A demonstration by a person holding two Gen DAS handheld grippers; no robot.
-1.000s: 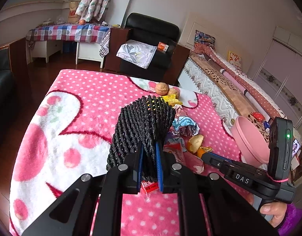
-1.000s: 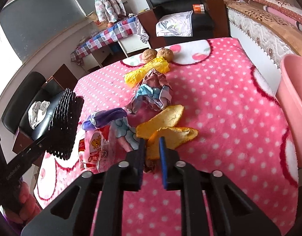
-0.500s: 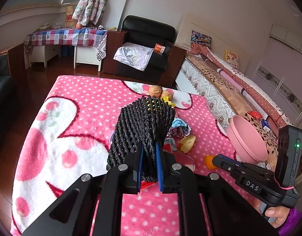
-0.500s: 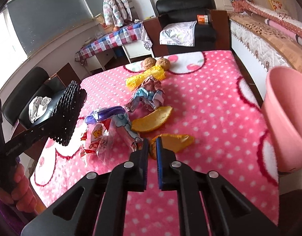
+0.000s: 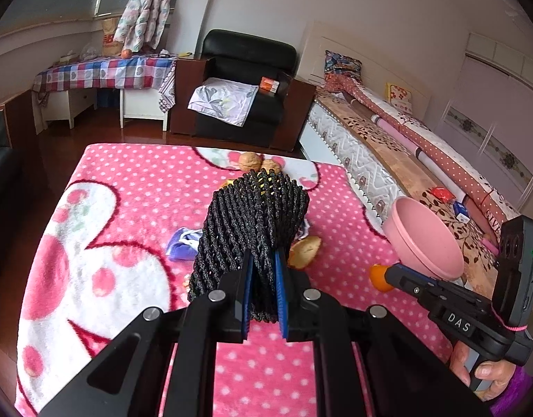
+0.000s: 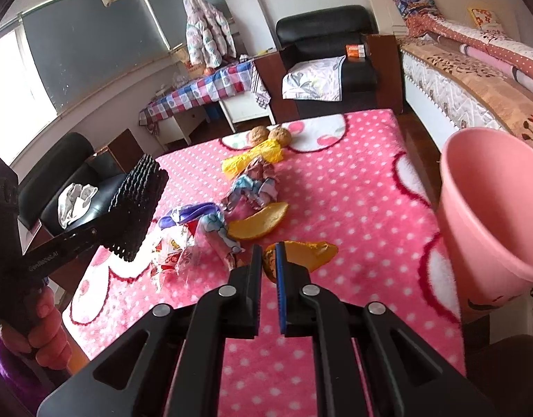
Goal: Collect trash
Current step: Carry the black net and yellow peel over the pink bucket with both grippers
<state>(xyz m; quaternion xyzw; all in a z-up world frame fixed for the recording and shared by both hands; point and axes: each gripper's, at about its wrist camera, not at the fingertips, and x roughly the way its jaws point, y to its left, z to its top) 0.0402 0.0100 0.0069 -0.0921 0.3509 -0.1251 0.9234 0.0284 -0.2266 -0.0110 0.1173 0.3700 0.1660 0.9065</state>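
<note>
My left gripper is shut on a black foam net sleeve and holds it above the pink dotted blanket. From the right wrist view the same sleeve hangs at the left, in the left gripper. My right gripper is shut on a piece of orange peel, held just above the blanket. In the left wrist view the right gripper shows with the orange peel at its tip, beside the pink bin.
On the blanket lie a second orange peel, a crumpled coloured wrapper, a yellow wrapper, a red-and-white snack bag and two walnuts. The pink bin stands off the right edge, with a bed behind it.
Both grippers have risen and drawn back from the blanket. The right gripper lifted the orange peel off the blanket, and the pink bin now looms larger at the right.
</note>
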